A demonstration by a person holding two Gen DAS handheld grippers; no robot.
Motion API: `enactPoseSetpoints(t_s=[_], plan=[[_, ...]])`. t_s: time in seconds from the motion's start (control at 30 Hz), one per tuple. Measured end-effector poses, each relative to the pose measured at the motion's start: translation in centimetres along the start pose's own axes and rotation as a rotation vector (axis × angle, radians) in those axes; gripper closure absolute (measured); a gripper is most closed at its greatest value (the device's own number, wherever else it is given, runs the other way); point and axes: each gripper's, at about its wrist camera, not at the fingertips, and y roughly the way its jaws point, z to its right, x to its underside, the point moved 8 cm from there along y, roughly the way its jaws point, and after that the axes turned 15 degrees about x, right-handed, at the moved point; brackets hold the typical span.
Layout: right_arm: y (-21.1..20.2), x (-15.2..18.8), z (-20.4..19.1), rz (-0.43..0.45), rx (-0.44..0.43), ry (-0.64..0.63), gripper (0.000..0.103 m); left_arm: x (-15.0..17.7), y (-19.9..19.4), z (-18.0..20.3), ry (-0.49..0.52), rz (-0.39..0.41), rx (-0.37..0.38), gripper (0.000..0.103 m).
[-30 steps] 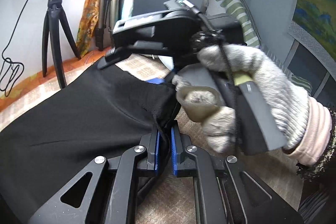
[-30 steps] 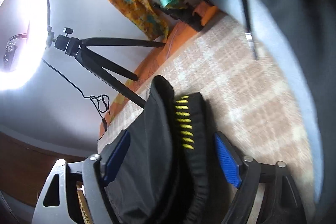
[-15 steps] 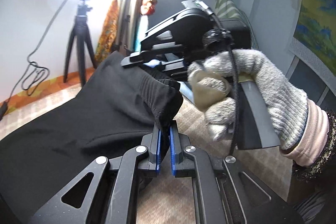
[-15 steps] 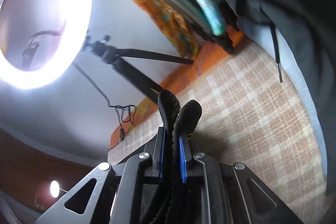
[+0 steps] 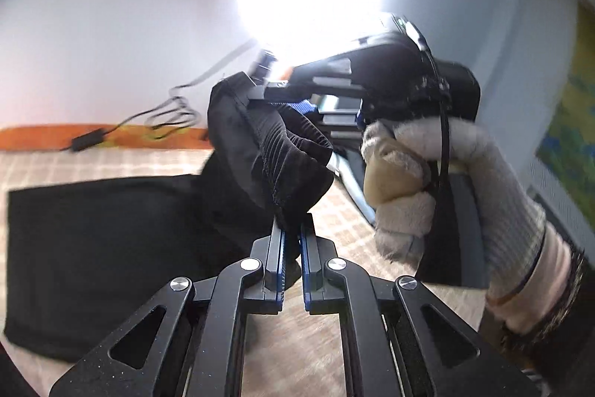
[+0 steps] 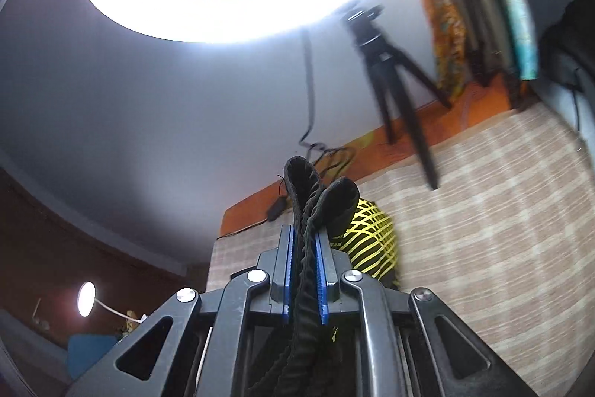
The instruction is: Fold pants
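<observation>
1. The checked beige surface (image 5: 111,162) fills the lower half of both views; whether it is a bed or a mat cannot be told. An orange strip runs along its far edge at the wall.
2. The black pants (image 5: 111,248) lie partly spread flat on that surface at the left of the left wrist view, while their waistband end is lifted off it and bunched in the air.
3. A lit ring light (image 6: 238,6) glares at the top of the right wrist view, with a black tripod (image 6: 394,92) standing to its right on the orange strip.
4. The gloved right hand (image 5: 427,181) grips the right tool's handle.
5. The right tool (image 6: 305,270) is clamped on the ribbed waistband, which stands up between its blue pads; yellow stitching shows just behind.
6. The left tool (image 5: 292,248) is pinched together on a fold of the pants near the waistband.
</observation>
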Motion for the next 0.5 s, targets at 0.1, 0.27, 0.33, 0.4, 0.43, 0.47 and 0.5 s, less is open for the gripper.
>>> enactPoseSetpoints(t_s=[0.1, 0.27, 0.33, 0.4, 0.43, 0.47, 0.5], plan=[[1.5, 1.6, -3.0, -0.023, -0.01, -0.024, 0.094, 0.2, -2.8, -1.5, -0.046, 0.04, -0.023, 0.098], [4.4, 4.5, -7.0, -0.064, -0.008, -0.059, 0.094, 1.5, -6.1, -4.2, -0.104, 0.061, -0.064, 0.098], [5.8, 5.4, -8.2, -0.079, 0.001, -0.073, 0.094, 2.2, -7.4, -5.3, -0.138, 0.066, -0.073, 0.098], [7.3, 6.1, -9.1, -0.093, 0.009, -0.081, 0.094, 2.8, -8.3, -6.3, -0.161, 0.065, -0.083, 0.098], [7.8, 6.6, -9.6, -0.1, 0.01, -0.086, 0.094, 3.1, -8.9, -6.7, -0.17, 0.066, -0.09, 0.099], [8.7, 7.1, -10.2, -0.11, 0.014, -0.096, 0.094, 3.5, -9.4, -7.3, -0.179, 0.067, -0.105, 0.1], [9.3, 7.4, -10.5, -0.116, 0.02, -0.103, 0.094, 3.8, -9.8, -7.8, -0.187, 0.067, -0.114, 0.1]])
